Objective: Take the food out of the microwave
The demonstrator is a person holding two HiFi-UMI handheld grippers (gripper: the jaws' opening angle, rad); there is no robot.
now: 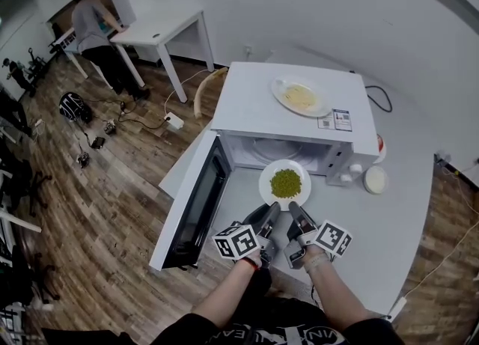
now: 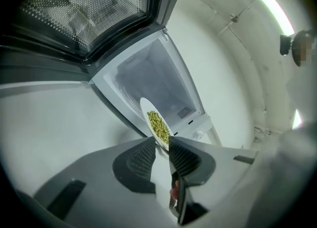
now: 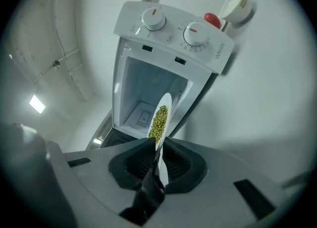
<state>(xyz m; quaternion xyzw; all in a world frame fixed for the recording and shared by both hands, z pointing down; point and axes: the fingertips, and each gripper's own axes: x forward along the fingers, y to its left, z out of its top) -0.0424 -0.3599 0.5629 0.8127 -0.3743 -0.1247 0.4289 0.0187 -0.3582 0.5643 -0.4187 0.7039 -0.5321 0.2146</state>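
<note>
A white plate of green peas (image 1: 285, 183) hangs level just in front of the open white microwave (image 1: 247, 104), above the table. My left gripper (image 1: 270, 210) is shut on the plate's near rim from the left. Right beside it, my right gripper (image 1: 296, 209) is shut on the same rim. In the left gripper view the plate (image 2: 158, 123) runs edge-on into the left gripper (image 2: 162, 146), with the empty oven cavity (image 2: 158, 78) behind. The right gripper view shows the plate (image 3: 159, 118) pinched in the right gripper (image 3: 158, 146) below the microwave's dial panel (image 3: 173, 29).
The microwave door (image 1: 198, 201) swings out to the left. A second plate with yellow food (image 1: 301, 97) lies on the microwave's top. A white cup (image 1: 375, 179) stands on the white table (image 1: 389, 246) right of the oven. A person (image 1: 93, 25) stands at a far table.
</note>
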